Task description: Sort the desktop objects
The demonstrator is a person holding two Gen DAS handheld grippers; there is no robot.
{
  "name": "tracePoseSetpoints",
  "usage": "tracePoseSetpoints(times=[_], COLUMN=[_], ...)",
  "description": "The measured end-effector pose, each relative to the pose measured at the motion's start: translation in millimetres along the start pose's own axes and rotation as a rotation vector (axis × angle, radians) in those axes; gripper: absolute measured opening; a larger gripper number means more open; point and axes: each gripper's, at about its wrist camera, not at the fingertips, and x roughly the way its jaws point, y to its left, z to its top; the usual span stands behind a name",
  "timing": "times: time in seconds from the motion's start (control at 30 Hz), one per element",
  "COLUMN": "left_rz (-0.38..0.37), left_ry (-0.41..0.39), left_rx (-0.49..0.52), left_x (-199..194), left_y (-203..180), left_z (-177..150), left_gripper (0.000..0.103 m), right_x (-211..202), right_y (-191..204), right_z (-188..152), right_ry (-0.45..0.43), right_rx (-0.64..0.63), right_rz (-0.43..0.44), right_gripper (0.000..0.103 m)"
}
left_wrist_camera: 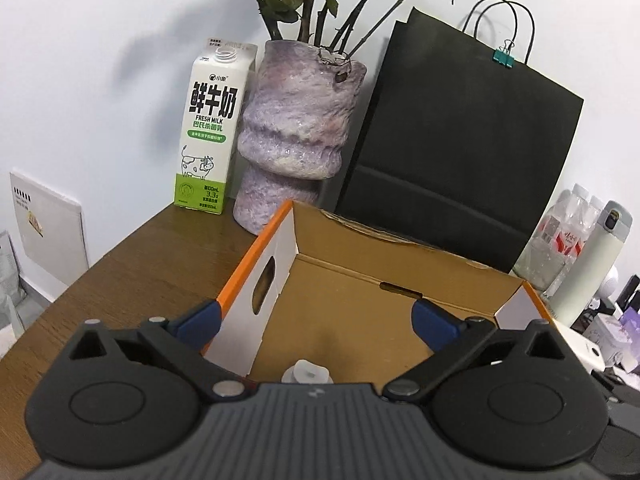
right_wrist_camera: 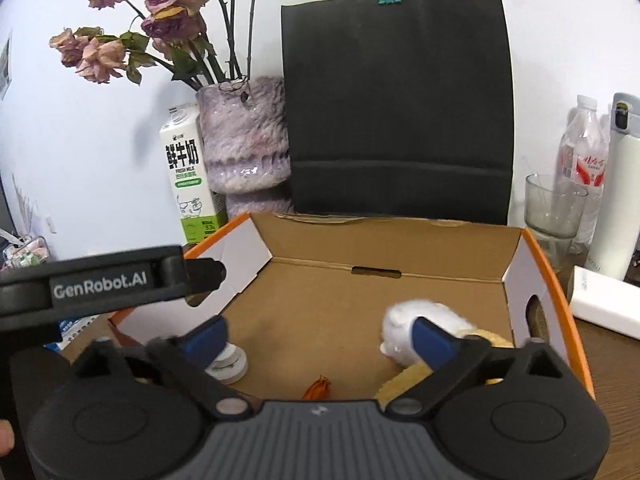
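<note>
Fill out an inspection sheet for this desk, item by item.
Surface: brown wooden desk, mostly covered.
Job's things: open cardboard box holding a plush toy, white roll, small orange piece.
Clutter: milk carton, vase of dried roses, black bag, glass, water bottle, white flask.
Grippers: left tool and right tool open, empty, over the box.
Cables: nothing seen.
Surroundings: white wall.

Left gripper: black plastic housing, two round hub discs, ribbed grey centre panel with small white logo, silver pivot screws, black linkage arms, blue finger pads. Right gripper: same build. The left unit's side, seen from the right wrist camera, reads "GenRobot.AI" in white.
</note>
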Motion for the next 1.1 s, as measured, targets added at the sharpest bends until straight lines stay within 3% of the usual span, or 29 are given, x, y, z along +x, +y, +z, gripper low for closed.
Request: tracePoseSetpoints(times=[0.37,0.7,1.1], left_rz=[-0.010,-0.005,0.054], left_ry=[-0.041,-0.102,-0.063], left_rx=[0.024,0.021,0.002], left_x=[-23,-68,-104], left_y=[-7,9,46], left_z=[1,-11,-40], left_gripper=[0.103,0.103,0.103], right_x=[-18,-64,-108], right_y=[2,-13,-5], right_z=[-4,-25,-67], right_ry=[-0.040,-0.080,-0.052], right_rx=[0.001,0.026,0.007], right_rz=[-0.045,-0.070,-0.078], right_gripper=[0.103,0.103,0.103])
